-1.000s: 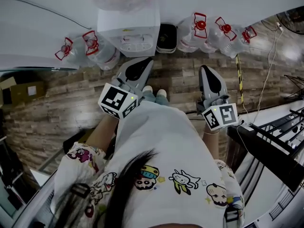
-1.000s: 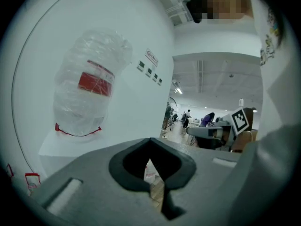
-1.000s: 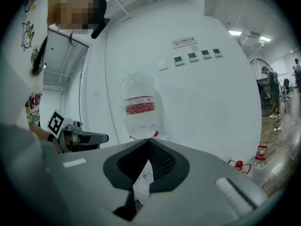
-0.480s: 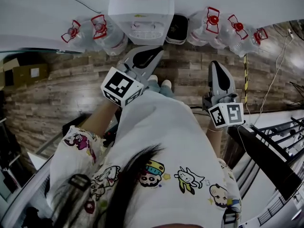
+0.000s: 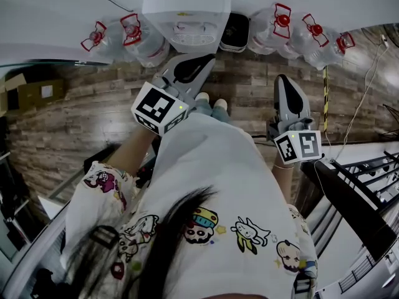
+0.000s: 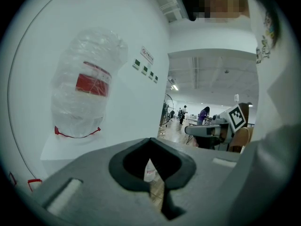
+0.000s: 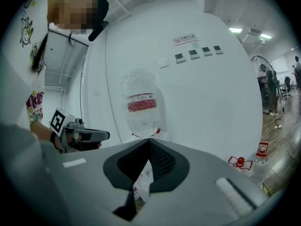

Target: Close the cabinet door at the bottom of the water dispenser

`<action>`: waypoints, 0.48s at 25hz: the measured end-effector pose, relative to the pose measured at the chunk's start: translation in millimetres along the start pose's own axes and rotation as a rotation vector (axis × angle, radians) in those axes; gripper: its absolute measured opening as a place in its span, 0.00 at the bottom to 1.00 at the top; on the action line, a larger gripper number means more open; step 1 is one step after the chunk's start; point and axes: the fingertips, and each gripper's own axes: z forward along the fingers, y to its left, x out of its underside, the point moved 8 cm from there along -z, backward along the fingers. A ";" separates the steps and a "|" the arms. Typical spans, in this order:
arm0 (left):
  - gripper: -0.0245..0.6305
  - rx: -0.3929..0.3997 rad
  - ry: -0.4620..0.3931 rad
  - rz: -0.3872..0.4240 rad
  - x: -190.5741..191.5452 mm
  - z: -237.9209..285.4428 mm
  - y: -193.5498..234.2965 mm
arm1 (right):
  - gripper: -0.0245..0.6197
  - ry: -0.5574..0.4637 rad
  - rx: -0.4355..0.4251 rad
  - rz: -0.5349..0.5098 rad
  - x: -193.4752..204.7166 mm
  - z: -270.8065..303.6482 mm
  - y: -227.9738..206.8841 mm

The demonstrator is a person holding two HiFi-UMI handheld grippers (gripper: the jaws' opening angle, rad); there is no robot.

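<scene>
The left gripper's [image 6: 150, 140] jaws were shut tight against each other with nothing held between them, and the right gripper's [image 7: 149, 140] jaws were likewise closed and empty. In the head view the left gripper sat at upper centre, its tips aimed up the frame at the white water dispenser [image 5: 187, 14], which stood at the top centre against a white wall [image 5: 56, 17]; the tips lay just below the dispenser's front edge in the picture, and contact could not be judged. The right gripper sat right of centre, well apart from the left one, and pointed up the frame as well. The cabinet door at the dispenser's foot could not be made out in any view. In the left gripper view, an upturned bottle [image 6: 87, 88] wrapped in clear plastic, with a red label, stood on top of the dispenser at the left of the frame. Clear jugs [image 5: 134, 33] with red handles stood on the wood-plank floor [image 5: 75, 123] on both sides of the dispenser. The person's shoes [image 5: 210, 101] showed between the two grippers.
</scene>
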 end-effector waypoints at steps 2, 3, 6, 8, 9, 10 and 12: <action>0.04 0.000 -0.001 0.001 -0.8 1.1 0.1 | 0.05 0.004 -0.003 -0.001 -0.4 0.8 -0.8; 0.04 0.001 0.000 0.002 -1.1 1.8 -0.2 | 0.05 0.005 -0.003 -0.003 -0.8 1.1 -1.2; 0.04 0.005 0.003 0.006 -0.9 3.5 -1.1 | 0.05 0.003 -0.008 -0.008 -1.6 2.0 -2.3; 0.04 0.005 0.005 0.008 -0.5 4.1 -1.6 | 0.05 0.000 -0.011 -0.010 -2.0 2.2 -2.8; 0.04 0.004 0.006 0.009 -0.6 4.4 -1.9 | 0.05 -0.001 -0.012 -0.011 -2.4 2.0 -3.1; 0.04 0.004 0.006 0.009 -0.8 4.8 -2.1 | 0.05 -0.002 -0.012 -0.012 -3.0 1.8 -3.4; 0.04 0.003 0.004 0.012 -2.1 5.7 -2.2 | 0.05 -0.005 -0.013 -0.013 -4.1 1.8 -4.1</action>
